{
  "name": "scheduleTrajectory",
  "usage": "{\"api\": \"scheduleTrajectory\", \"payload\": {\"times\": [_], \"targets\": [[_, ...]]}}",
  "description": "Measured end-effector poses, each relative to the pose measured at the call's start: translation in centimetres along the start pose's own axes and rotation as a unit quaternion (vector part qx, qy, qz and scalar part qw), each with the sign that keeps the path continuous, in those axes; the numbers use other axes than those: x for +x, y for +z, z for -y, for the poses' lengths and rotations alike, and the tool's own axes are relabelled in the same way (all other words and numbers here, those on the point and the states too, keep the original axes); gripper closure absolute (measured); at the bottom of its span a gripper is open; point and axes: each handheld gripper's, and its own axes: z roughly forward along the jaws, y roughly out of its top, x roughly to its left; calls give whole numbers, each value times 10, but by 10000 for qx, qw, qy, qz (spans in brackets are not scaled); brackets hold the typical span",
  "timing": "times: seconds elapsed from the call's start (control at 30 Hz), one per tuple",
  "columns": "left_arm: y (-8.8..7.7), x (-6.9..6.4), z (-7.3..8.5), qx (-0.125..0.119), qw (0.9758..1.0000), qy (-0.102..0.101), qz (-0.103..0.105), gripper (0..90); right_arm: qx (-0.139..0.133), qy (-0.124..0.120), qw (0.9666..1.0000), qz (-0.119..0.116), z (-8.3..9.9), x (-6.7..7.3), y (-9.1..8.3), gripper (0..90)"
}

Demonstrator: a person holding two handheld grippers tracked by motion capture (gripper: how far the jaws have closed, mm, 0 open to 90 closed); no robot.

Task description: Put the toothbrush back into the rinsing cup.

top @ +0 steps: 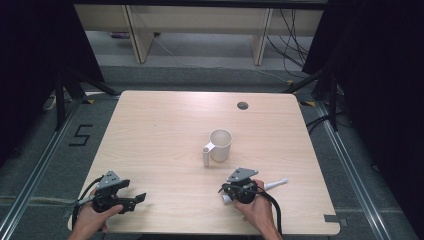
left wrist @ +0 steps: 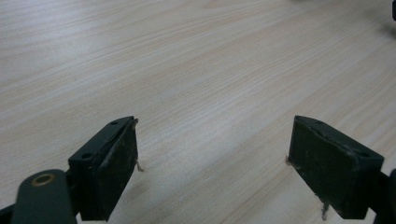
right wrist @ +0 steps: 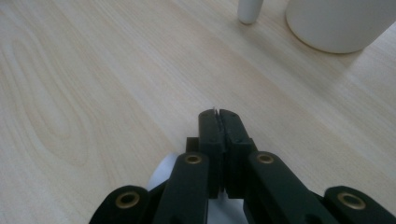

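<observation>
The left gripper (top: 134, 199) sits at the near left corner of the counter (top: 160, 130), held in the person's left hand (top: 92, 220). In the left gripper view its jaws stand wide apart, with bare wood between them and nothing held.

Farther right, near the middle of the counter, stands a white cup (top: 220, 145). It is upright and its mouth faces up. A handle (top: 207, 154) sticks out from its left side and reaches down to the counter.

Nearer the person, just in front of the cup, is the right gripper (top: 224, 190), held in the right hand (top: 257, 210). In the right gripper view its jaws are pressed tight together. A tiny pale sliver shows at their tips; what it is cannot be told. A white thing (right wrist: 163, 175) peeks out under the gripper.

A white stick (top: 276, 184) with a grey band pokes out to the right of that gripper, and it lies on the counter.
</observation>
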Motion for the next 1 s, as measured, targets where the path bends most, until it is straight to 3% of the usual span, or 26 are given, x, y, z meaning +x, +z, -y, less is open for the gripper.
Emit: {"api": "scheduleTrajectory", "payload": {"times": [0.07, 0.1, 0.17, 0.27, 0.3, 0.37, 0.4, 0.43, 0.47, 0.5, 0.63, 0.77, 1.0], "targets": [[0, 0, 0, -47, 10000, 12, -9, 152, -111, -66, 9999, 2, 2, 1, 1, 889], [0, 0, 0, -52, 10000, 11, -11, 152, 22, -63, 10000, -25, 2, 2, -2, 889], [0, 0, 0, -15, 10000, 0, 0, 152, -76, -97, 9999, -36, 3, 4, -1, 888], [0, 0, 0, -19, 10000, 12, 9, 152, -5, -168, 9998, -85, 5, 5, -5, 886], [0, 0, 0, -29, 10000, 16, 9, 152, -19, -37, 10000, -25, 7, 8, -6, 886], [0, 0, 0, -28, 10000, 23, 11, 152, 21, -160, 9999, -52, 8, 7, -8, 884], [0, 0, 0, -28, 10000, 36, 14, 152, 79, -27, 9999, -58, 9, 9, -10, 884], [0, 0, 0, -29, 10000, 44, 15, 152, 4, -168, 9998, -108, 10, 8, -9, 884], [0, 0, 0, -28, 10000, 43, 18, 152, -40, -163, 9998, -102, 11, 9, -9, 883], [0, 0, 0, -22, 10000, 45, 6, 152, 34, -9, 10000, -67, 12, 11, -12, 883], [0, 0, -1, 13, 10000, 44, 9, 152, 23, -196, 9997, -153, 14, 11, -15, 883], [0, 0, -1, 5, 10000, 39, 11, 152, 40, -63, 9999, -105, 18, 15, -20, 883], [0, 0, -1, 47, 10000, 65, 11, 152, 112, -246, 9996, -122, 25, 18, -26, 876]]}}
